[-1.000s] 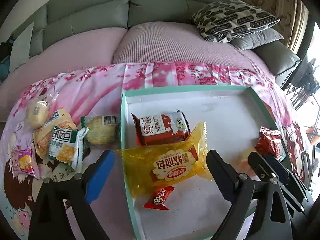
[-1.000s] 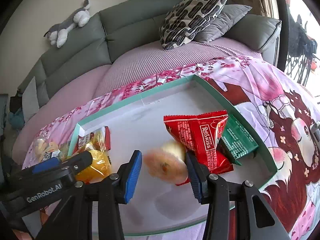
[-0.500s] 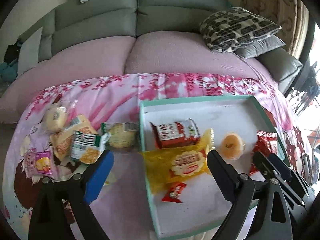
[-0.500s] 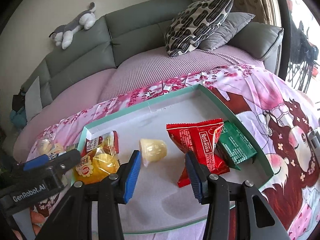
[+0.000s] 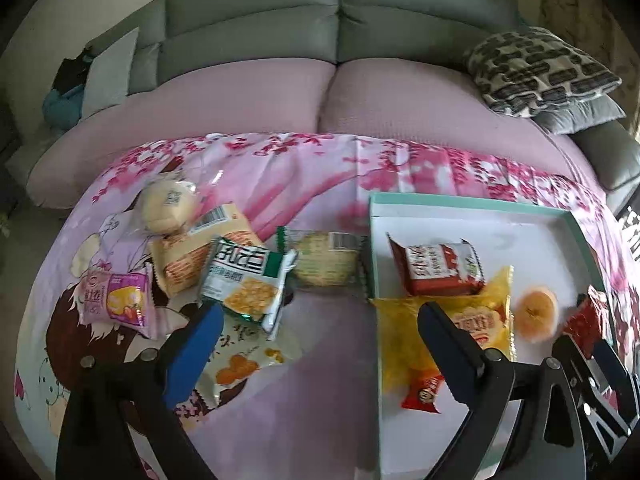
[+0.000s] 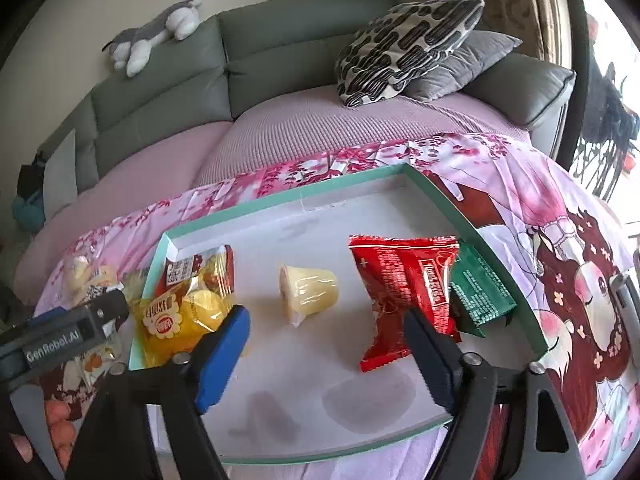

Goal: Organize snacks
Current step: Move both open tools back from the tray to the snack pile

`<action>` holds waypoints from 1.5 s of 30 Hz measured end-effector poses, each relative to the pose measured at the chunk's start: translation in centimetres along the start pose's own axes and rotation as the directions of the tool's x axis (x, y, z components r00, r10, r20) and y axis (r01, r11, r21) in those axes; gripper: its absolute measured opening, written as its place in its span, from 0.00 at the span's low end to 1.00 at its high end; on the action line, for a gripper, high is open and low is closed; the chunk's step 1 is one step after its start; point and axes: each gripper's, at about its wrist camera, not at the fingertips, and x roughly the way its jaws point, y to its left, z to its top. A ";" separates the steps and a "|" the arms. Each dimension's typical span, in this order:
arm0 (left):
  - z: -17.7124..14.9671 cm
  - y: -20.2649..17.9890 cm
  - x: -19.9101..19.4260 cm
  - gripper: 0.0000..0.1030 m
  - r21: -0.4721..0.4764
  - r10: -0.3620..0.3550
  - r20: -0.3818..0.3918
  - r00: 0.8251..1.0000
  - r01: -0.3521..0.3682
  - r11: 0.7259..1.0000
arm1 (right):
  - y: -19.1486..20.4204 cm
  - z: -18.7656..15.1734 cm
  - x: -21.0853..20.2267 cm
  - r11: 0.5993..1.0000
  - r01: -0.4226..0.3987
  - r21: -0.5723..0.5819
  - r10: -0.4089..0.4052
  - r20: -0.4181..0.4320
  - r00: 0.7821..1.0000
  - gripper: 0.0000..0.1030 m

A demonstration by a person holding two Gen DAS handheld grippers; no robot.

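A teal-rimmed white tray (image 6: 280, 200) lies on the pink cloth. A yellow jelly cup (image 6: 308, 294) lies on its side on the tray floor, just ahead of my right gripper (image 6: 326, 360). The gripper's jaws are opening and nothing is between them. A red pack (image 6: 404, 288) and a green pack (image 6: 480, 296) lie to the cup's right, and a yellow bread pack (image 6: 180, 320) to its left. My left gripper (image 5: 320, 352) is open and empty over the cloth, between the tray's left wall (image 5: 374, 264) and loose snacks such as a green-white cracker pack (image 5: 244, 280).
Left of the tray on the cloth lie a round biscuit pack (image 5: 324, 260), an orange pack (image 5: 192, 256), a bun (image 5: 168, 204) and a purple pack (image 5: 116, 300). A grey sofa with patterned cushions (image 6: 400, 48) stands behind.
My right gripper let go of the jelly cup and its jaws spread wide; the cup now rests on the tray. My left gripper moved left from over the tray toward the loose snacks.
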 end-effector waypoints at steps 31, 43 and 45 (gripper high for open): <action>-0.7 2.1 0.2 0.95 -0.018 0.050 -0.025 0.998 -0.051 0.999 | 1.5 -0.1 -0.3 0.999 0.023 -0.044 -0.023 0.012 1.000 1.00; -0.7 6.6 -0.5 0.95 -0.067 0.082 -0.011 0.997 -0.082 0.994 | 4.4 0.0 -1.8 0.999 -0.017 -0.045 0.021 0.089 0.996 1.00; -0.8 7.8 -0.4 0.95 -0.086 0.088 -0.014 0.996 -0.089 0.992 | 5.3 -0.1 -2.0 0.998 -0.034 -0.052 0.039 0.106 0.994 1.00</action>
